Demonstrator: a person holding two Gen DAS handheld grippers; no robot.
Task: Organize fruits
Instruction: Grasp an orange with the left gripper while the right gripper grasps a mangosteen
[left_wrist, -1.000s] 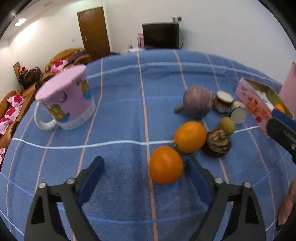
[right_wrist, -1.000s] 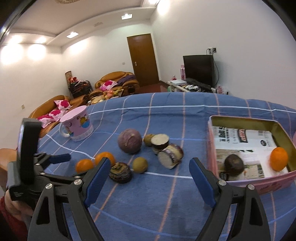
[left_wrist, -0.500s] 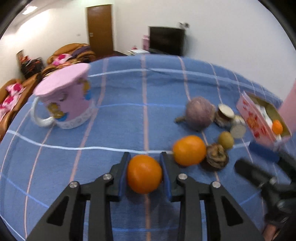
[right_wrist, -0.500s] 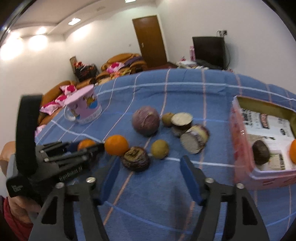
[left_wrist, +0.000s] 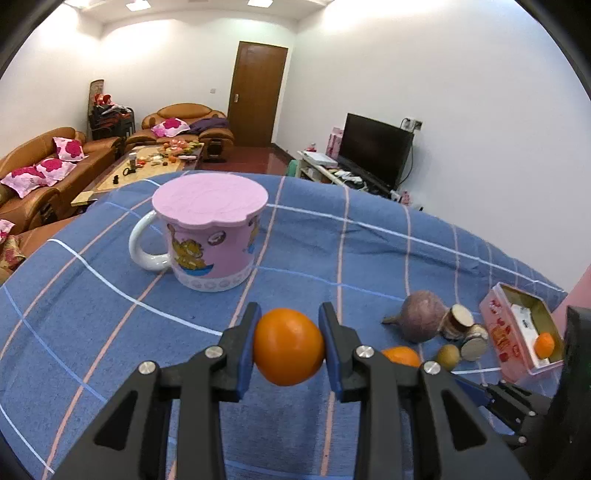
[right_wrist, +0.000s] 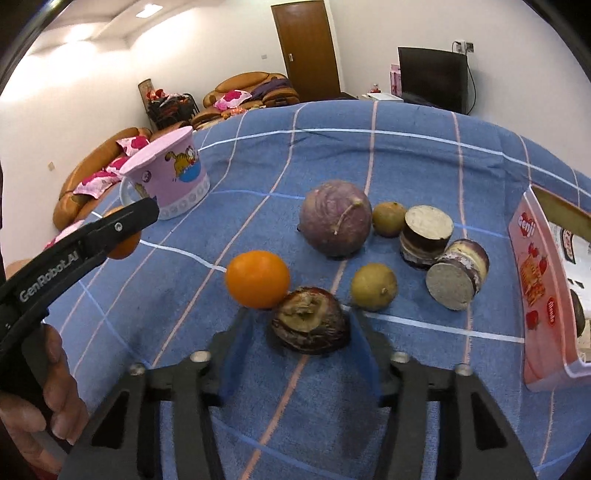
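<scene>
left gripper (left_wrist: 288, 347) clamping round orange fruit (left_wrist: 289, 346) | right gripper (right_wrist: 295, 347) fingers apart, straddling dark wrinkled mangosteen (right_wrist: 311, 320)

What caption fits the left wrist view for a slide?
Left gripper holds an orange above the blue cloth, near a lidded pink mug.

White walls, brown door (left_wrist: 260, 94) (shut), sofas (left_wrist: 44, 173).
</scene>
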